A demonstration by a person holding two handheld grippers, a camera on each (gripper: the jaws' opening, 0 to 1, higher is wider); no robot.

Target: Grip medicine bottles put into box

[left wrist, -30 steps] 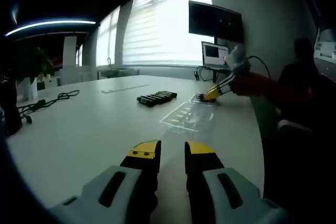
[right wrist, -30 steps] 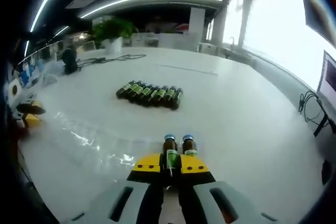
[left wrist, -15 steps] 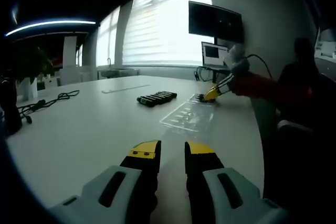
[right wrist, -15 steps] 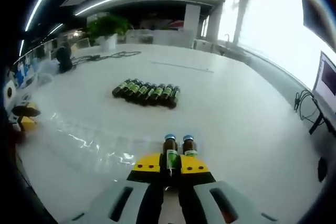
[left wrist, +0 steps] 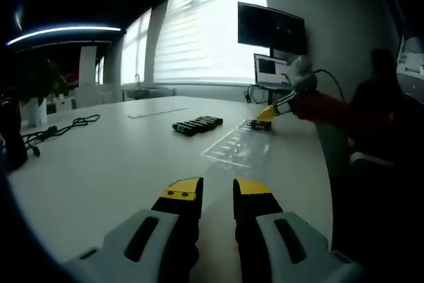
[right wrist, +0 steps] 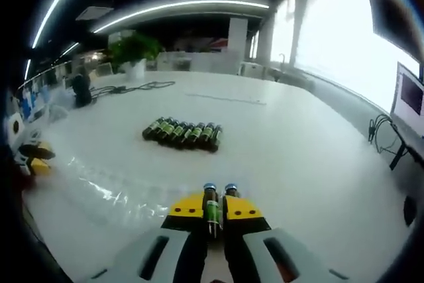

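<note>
Several dark medicine bottles (right wrist: 183, 133) with green labels lie in a row on the white table (right wrist: 298, 157); they also show mid-table as the bottle row (left wrist: 197, 124). A clear plastic box (right wrist: 112, 193) lies flat nearer me, seen too as the clear box (left wrist: 238, 145). My right gripper (right wrist: 212, 209) is shut on one medicine bottle (right wrist: 211, 211), and a second bottle (right wrist: 231, 191) stands right beside it, touching the right jaw tip. From the left gripper view, the right gripper (left wrist: 268, 112) hovers at the box's far end. My left gripper (left wrist: 217, 190) is open and empty, low over the table.
A monitor (left wrist: 271, 28) and a laptop (left wrist: 270, 67) stand at the table's far end. Black cables (left wrist: 59, 129) trail on the left. A potted plant (right wrist: 132, 48) sits far back. A person's red sleeve (left wrist: 324, 107) and dark body (left wrist: 377, 111) border the table's right edge.
My right gripper has risen a little with its bottle still held, and its view has tilted. The left gripper has stayed still.
</note>
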